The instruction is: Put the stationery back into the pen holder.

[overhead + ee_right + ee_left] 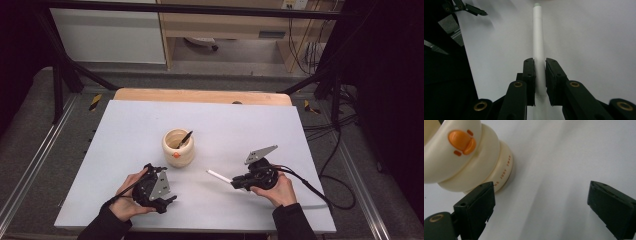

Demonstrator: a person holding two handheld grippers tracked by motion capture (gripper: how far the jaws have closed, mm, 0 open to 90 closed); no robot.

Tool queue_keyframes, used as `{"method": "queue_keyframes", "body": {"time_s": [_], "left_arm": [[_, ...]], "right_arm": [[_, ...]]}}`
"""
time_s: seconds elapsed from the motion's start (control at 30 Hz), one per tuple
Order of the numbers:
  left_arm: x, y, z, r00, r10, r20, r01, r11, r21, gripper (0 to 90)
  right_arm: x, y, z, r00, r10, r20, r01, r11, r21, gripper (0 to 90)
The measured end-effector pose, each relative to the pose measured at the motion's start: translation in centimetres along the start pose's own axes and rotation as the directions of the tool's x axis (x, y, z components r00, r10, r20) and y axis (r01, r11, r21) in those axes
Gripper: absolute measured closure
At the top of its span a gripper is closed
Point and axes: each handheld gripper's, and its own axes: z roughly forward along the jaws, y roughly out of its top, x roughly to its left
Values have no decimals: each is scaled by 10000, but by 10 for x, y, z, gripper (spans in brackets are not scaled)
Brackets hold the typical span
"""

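Observation:
A cream ribbed holder (178, 147) with an orange duck mark stands mid-table, and a black pen (184, 139) leans inside it. My right gripper (236, 183) is shut on a white pen (219, 176), which sticks out to the left toward the holder. In the right gripper view the white pen (538, 37) runs up between the pads (529, 75), its tip far off. My left gripper (167, 201) lies low at the front left, open, with nothing between its jaws. In the left gripper view the holder (469, 155) stands close at the upper left, beyond the left fingertip (477, 205).
The white table top (130, 125) has a wooden strip along its far edge. A black cable (310, 187) trails from the right gripper toward the right edge. Dark frame bars and floor cables surround the table.

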Motion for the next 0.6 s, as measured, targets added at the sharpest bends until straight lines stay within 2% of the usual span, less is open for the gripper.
{"method": "queue_keyframes", "body": {"time_s": [0.2, 0.37, 0.57, 0.6], "left_arm": [[-4, 9, 2, 9975, 695, -150, -697, 9974, -162, 85], [-7, 17, 5, 9914, 1287, -223, -1293, 9913, -245, 94], [-13, 26, 9, 9750, 2172, -472, -2186, 9754, -280, 118], [-13, 28, 9, 9686, 2432, -514, -2444, 9695, -185, 123]], "right_arm": [[6, 8, 8, 9997, -30, -230, 33, 9999, 148, 788], [11, 15, 13, 9991, -205, -379, 214, 9995, 230, 787], [16, 21, 19, 9984, -192, -526, 214, 9989, 410, 787], [16, 22, 20, 9985, -238, -502, 260, 9988, 426, 787]]}}
